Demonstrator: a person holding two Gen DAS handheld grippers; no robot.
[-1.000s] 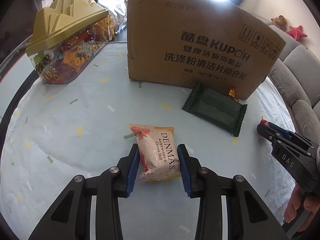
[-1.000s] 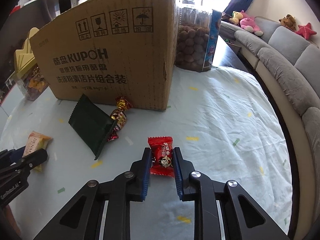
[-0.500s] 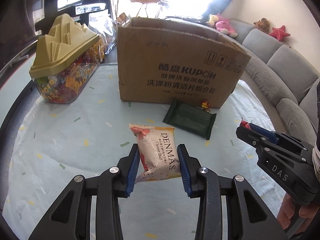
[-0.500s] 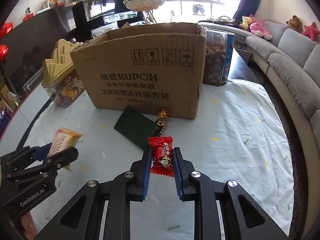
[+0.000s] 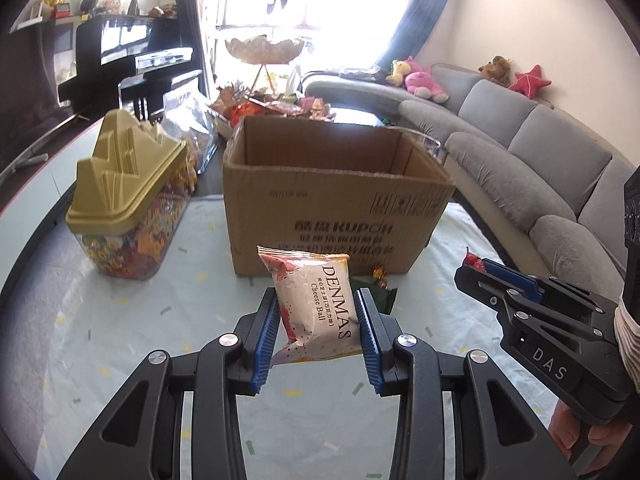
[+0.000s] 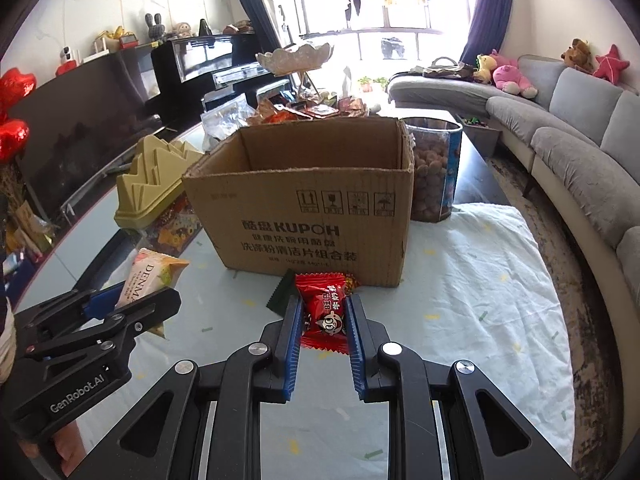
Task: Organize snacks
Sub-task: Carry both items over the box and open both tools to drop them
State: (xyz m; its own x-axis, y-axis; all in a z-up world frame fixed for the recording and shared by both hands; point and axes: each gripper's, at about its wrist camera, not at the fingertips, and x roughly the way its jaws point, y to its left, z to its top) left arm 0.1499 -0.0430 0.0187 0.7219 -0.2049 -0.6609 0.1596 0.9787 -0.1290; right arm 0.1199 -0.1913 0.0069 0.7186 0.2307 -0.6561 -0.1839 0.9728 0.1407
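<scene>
Gripping a white DENMAS cheese ball packet between their blue pads, the left tongs hold it clear of the tabletop, in front of the open cardboard box. The right tongs are nearly closed, pinching a small red candy packet and holding it up before the same box. A dark green wrapper and a gold-foil candy lie on the tabletop at the box's near wall. A clear jar with a yellow peaked lid stands left of the box, and a tub of brown snacks sits to its right.
</scene>
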